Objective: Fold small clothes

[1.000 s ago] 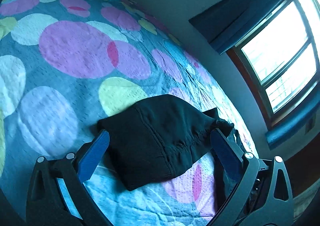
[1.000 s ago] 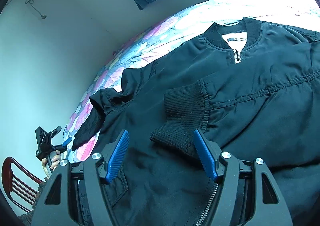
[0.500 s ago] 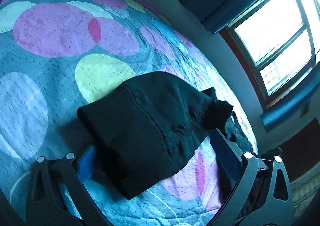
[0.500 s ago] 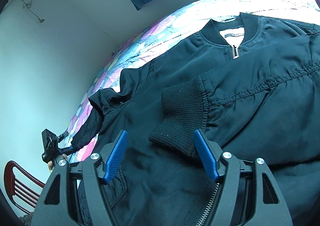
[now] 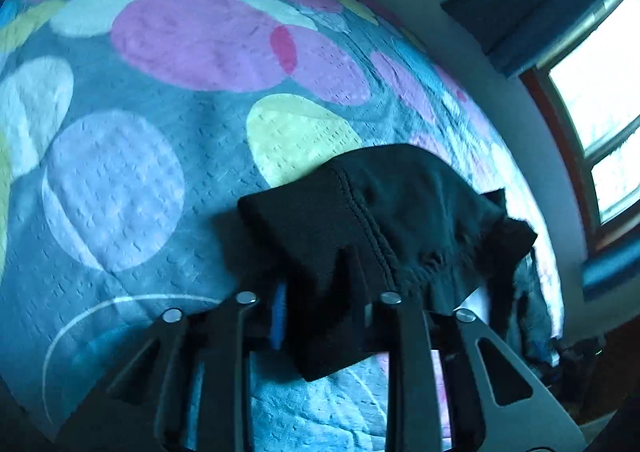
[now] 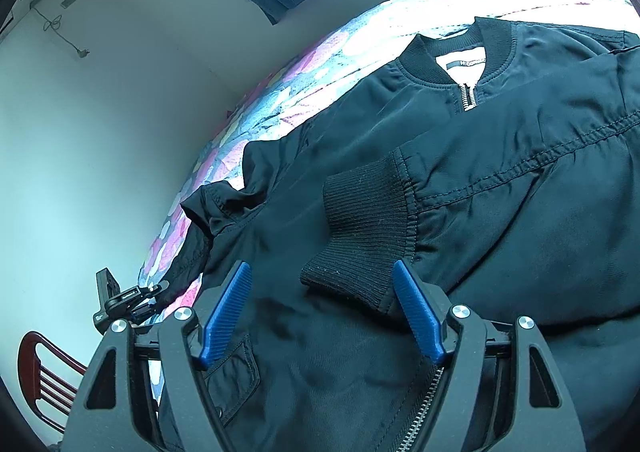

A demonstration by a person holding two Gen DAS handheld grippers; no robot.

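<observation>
Black satin bomber jacket (image 6: 500, 179) spread across dotted bedspread (image 5: 160, 155), one sleeve folded over chest. Left gripper (image 5: 324, 316) clenched on other ribbed cuff (image 5: 360, 219) near bed edge. Right gripper (image 6: 324, 316) released, hovering. Second sleeve, body folds remain.

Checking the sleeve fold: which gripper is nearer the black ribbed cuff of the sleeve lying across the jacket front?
Right. The right gripper is open with that black ribbed cuff between its fingers. The left gripper is shut on the other sleeve's cuff, out over the bedspread.
</observation>
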